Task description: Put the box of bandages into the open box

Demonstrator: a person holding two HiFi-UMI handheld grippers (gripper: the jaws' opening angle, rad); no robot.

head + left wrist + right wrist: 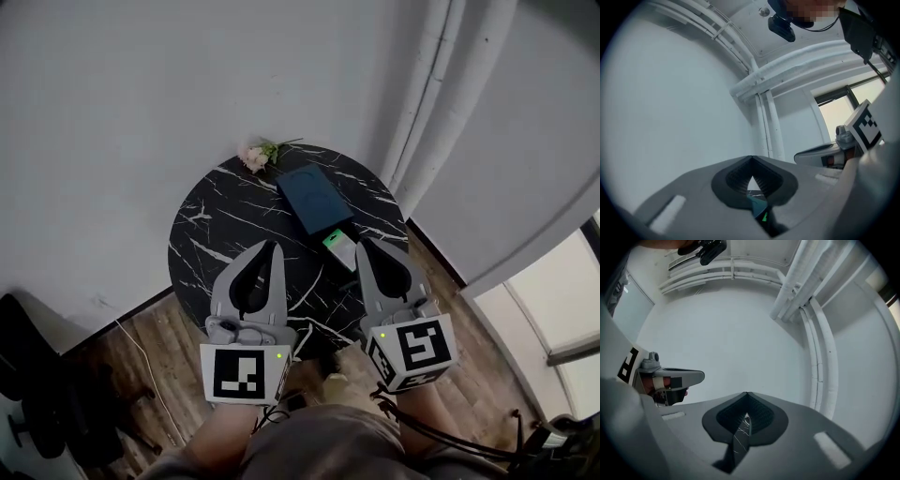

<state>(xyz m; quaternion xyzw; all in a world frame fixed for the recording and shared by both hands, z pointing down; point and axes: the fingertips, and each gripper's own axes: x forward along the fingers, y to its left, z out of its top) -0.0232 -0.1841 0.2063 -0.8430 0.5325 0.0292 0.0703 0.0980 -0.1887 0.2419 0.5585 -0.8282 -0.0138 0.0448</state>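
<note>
Both grippers are hanging close to the person's body, over the wooden plank floor [112, 352], and the pick isn't started yet. On the person's left, the left grey two-jaw gripper [273, 247] is keeping its tips pressed together w/ nothing btwn them. Only a sliver of table and a speck of green are showing thru the gap lower down. On the other side, the right grey two-jaw gripper [364, 246] is doing the same: tips meeting, empty, marble veins showing thru its slot.

Just beyond the right tips, the small green-and-white bandage box [339, 247] is lying flat on the round black white-veined marble table [220, 225]. It's sitting right at the near short end of the dark navy rectangular box [314, 195], touching or nearly so. I'm taking the navy one as the open box; its inside isn't readable from here.

To do this well, imo:
- The right gripper is sitting nearest, so it should be taking the pick.
- Jaws need parting first, wider than the carton's narrow side.
- It should be coming down straight and squeezing gently; the carton prob. crushes easily.
- It should be lifting clear of the navy wall before moving across.
- The left could be steadying the navy box, since marble looks slippery.

Farther back, a small bunch of pink flowers [255, 155] is lying at the far rim, w/ a white wall [112, 112] and pale curtain [450, 84] behind.
</note>
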